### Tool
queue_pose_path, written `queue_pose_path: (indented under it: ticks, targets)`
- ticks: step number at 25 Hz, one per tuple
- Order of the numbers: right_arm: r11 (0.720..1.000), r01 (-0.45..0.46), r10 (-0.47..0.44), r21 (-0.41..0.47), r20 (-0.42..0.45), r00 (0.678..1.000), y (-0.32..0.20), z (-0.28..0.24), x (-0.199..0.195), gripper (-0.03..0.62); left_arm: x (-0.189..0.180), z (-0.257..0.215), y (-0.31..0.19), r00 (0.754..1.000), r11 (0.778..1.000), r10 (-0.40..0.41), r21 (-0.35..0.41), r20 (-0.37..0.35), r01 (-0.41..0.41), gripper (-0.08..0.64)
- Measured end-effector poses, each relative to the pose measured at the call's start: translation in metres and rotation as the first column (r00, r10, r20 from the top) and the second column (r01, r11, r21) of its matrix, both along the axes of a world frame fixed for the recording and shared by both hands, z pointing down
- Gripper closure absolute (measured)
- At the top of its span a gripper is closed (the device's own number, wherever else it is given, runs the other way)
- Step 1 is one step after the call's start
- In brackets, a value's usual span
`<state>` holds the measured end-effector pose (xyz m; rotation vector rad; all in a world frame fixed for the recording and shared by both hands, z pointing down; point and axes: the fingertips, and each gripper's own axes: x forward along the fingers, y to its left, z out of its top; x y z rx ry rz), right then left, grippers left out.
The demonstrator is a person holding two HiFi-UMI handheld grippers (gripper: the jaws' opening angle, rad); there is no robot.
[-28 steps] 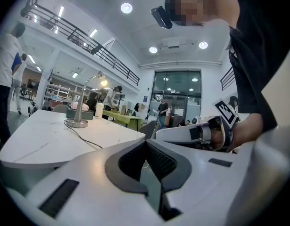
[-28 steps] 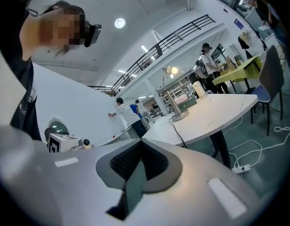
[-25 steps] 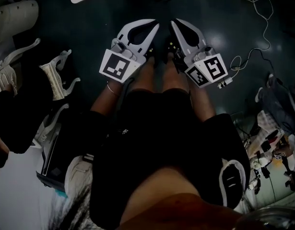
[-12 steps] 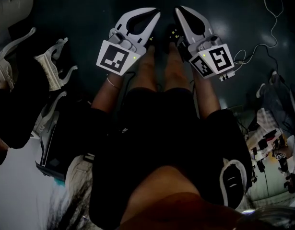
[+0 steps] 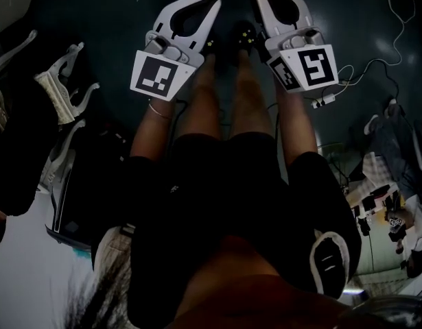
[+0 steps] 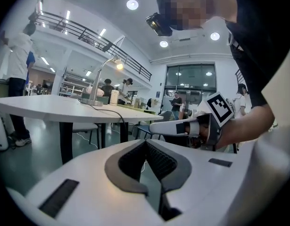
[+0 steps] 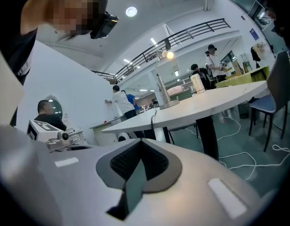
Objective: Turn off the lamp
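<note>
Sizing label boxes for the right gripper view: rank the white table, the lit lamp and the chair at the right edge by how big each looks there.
1. white table: by far the widest span.
2. chair: nearer the camera and cut off by the edge.
3. lamp: thin post, small base.

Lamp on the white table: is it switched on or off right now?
On. The head of the lamp glows bright yellow in both gripper views.
</note>
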<state>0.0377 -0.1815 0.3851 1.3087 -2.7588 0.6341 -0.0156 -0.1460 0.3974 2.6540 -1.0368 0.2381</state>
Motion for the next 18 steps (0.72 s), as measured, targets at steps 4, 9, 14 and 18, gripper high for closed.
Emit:
queue_pose_path:
  ticks: [4,9,14,18]
  targets:
    - [1.0,0.0,0.0,-0.007,-0.042,0.999,-0.014,0.022,-0.002,0.592,-0.003,0.022,-0.01,0.999,0.999,-0.035,0.005,0.035,0.035,0.552]
    - [1.0,0.01,-0.01,-0.006,-0.056,0.998,-0.017,0.038,-0.009,0.592,-0.003,0.037,-0.014,0.998,0.998,-0.064,-0.012,0.023,0.065,0.552]
    - [1.0,0.027,-0.029,-0.014,-0.105,0.994,-0.021,0.052,-0.019,0.574,0.001,0.042,-0.015,0.998,0.997,-0.067,-0.022,0.018,0.068,0.552]
    - [0.999,0.025,-0.028,-0.021,-0.16,0.987,-0.028,0.063,-0.022,0.568,0.0,0.046,-0.015,0.996,0.997,-0.074,-0.028,0.046,0.075,0.552]
